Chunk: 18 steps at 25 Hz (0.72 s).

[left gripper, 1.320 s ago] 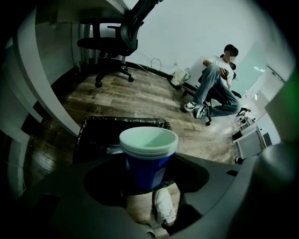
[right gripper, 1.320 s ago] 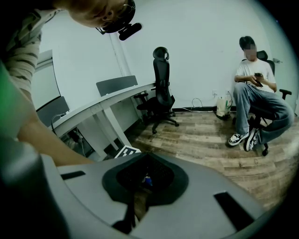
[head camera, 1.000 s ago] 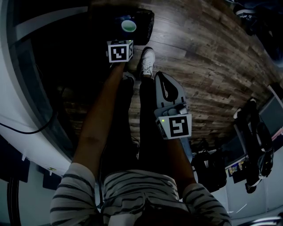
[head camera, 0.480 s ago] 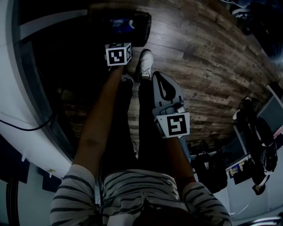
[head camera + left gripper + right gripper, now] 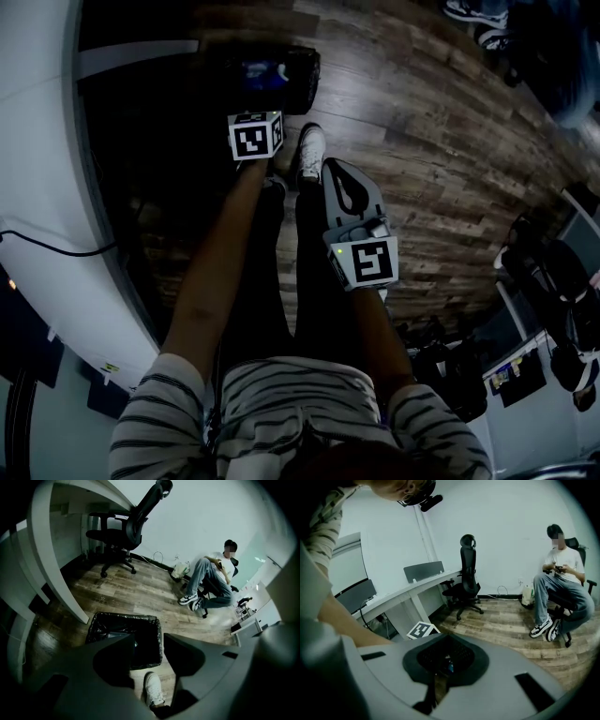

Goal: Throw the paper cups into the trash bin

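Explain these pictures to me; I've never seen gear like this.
There is no robot: a person holds a two-jaw gripper in each hand. The head view looks steeply down from a camera on their head, past both arms to the wooden floor. The other two views come from cameras riding on the grippers, looking along the jaws. The left gripper points down at a black-lined trash bin beside the person's white shoe; its jaws have just been closing but stand apart, with nothing between them. The right gripper is shut and empty. The marker cubes are parts of the grippers.
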Each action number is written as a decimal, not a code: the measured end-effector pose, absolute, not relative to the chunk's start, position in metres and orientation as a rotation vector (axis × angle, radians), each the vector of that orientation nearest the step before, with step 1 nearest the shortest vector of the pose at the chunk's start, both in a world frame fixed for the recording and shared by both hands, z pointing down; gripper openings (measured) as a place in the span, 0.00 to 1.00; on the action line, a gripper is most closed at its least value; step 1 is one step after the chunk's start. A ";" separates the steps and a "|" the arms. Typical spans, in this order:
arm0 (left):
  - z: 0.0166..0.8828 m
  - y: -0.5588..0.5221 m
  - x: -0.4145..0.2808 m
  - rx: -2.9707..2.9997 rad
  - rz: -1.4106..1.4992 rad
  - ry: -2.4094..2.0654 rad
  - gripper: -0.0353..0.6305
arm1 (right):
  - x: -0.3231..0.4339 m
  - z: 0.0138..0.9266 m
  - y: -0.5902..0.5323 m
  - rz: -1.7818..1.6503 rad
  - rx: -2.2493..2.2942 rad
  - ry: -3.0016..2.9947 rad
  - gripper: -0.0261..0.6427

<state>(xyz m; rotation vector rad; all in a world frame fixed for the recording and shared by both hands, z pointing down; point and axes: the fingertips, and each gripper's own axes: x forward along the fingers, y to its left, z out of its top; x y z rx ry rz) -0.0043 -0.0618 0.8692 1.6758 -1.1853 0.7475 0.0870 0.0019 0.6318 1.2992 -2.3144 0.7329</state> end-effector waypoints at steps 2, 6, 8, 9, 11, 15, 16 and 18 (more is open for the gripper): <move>0.858 -0.062 -0.005 1.678 0.726 -1.190 0.35 | 0.086 0.627 0.001 0.709 1.287 -2.321 0.05; 0.837 -0.058 -0.006 1.677 0.683 -1.197 0.33 | 0.089 0.616 0.004 0.718 1.316 -2.318 0.05; 0.827 -0.059 -0.007 1.679 0.668 -1.205 0.29 | 0.087 0.608 0.002 0.708 1.319 -2.328 0.05; 0.821 -0.060 -0.007 1.684 0.664 -1.211 0.28 | 0.086 0.603 0.001 0.700 1.314 -2.334 0.05; 0.808 -0.062 -0.006 1.701 0.657 -1.224 0.25 | 0.085 0.595 0.000 0.693 1.312 -2.344 0.05; 0.783 -0.063 -0.003 1.733 0.647 -1.247 0.16 | 0.088 0.580 -0.001 0.695 1.329 -2.372 0.05; 0.777 -0.063 -0.003 1.738 0.644 -1.251 0.14 | 0.089 0.577 -0.002 0.689 1.330 -2.369 0.05; 0.764 -0.063 -0.003 1.747 0.635 -1.257 0.13 | 0.090 0.572 -0.004 0.673 1.333 -2.360 0.05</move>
